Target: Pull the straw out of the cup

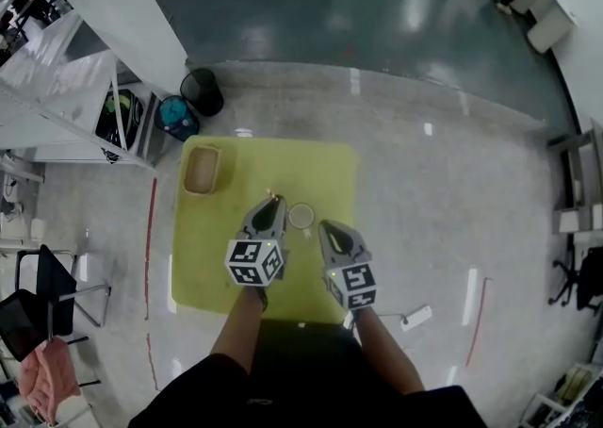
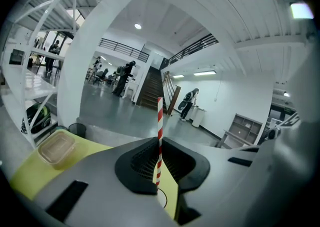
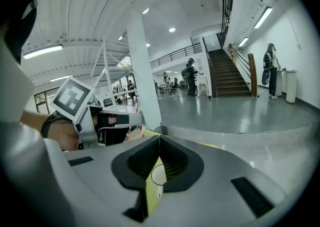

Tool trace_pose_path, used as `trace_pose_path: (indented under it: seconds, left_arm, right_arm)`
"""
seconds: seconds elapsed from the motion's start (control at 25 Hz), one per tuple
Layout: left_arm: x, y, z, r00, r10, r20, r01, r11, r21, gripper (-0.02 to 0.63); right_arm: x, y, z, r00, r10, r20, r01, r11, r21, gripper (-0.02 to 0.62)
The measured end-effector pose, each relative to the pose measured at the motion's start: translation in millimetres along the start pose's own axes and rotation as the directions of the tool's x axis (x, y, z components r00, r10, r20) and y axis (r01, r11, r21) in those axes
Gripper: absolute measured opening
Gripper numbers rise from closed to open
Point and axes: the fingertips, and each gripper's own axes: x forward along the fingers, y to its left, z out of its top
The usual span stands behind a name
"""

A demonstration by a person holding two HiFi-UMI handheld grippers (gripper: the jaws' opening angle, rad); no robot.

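Note:
A red-and-white striped straw (image 2: 160,116) stands upright between the jaws of my left gripper (image 2: 159,143), which is shut on it. The straw's lower end hangs above the yellow table (image 1: 207,266), clear of the white cup (image 1: 301,216). In the head view my left gripper (image 1: 269,209) is just left of the cup and my right gripper (image 1: 326,228) just right of it. The right gripper (image 3: 159,139) has its jaws together with nothing between them. Below its jaws the cup (image 3: 159,175) stands on the table. The left gripper's marker cube (image 3: 72,98) shows in the right gripper view.
A shallow beige container (image 1: 202,170) sits at the table's far left corner and shows again as a clear tub (image 2: 56,146). Beyond the table stand a black bin (image 1: 202,91), a blue bin (image 1: 177,118) and white shelving (image 1: 75,87). A chair (image 1: 38,294) is at the left.

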Motion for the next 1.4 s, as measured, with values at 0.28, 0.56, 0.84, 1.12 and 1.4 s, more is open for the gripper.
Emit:
trace_pose_path:
  seconds: [0.28, 0.56, 0.84, 1.12, 1.4]
  left_arm:
    - [-22, -32, 30, 0.999, 0.01, 0.041, -0.013, 0.998, 0.053, 0.06]
    - [-43, -57, 47, 0.997, 0.003, 0.074, -0.009, 0.997, 0.075, 0.06]
    - [-57, -69, 44, 0.996, -0.012, 0.086, 0.004, 0.996, 0.094, 0.06]
    - [-63, -73, 49, 0.995, -0.023, 0.099, 0.016, 0.997, 0.074, 0.06]
    - [-60, -84, 50, 0.993, -0.048, 0.107, 0.039, 0.995, 0.086, 0.06]
  right_arm:
    - [-21, 3, 28, 0.999, 0.022, 0.047, -0.021, 1.0, -0.016, 0.017]
    - [-45, 14, 61, 0.988, 0.044, 0.145, -0.036, 0.998, -0.055, 0.017]
    - [-59, 16, 68, 0.984, 0.035, 0.175, -0.016, 0.994, -0.107, 0.015]
    - [-72, 16, 77, 0.985, 0.015, 0.171, 0.008, 0.991, -0.134, 0.015]
    - [-80, 18, 85, 0.982, 0.019, 0.188, 0.012, 0.987, -0.163, 0.015]
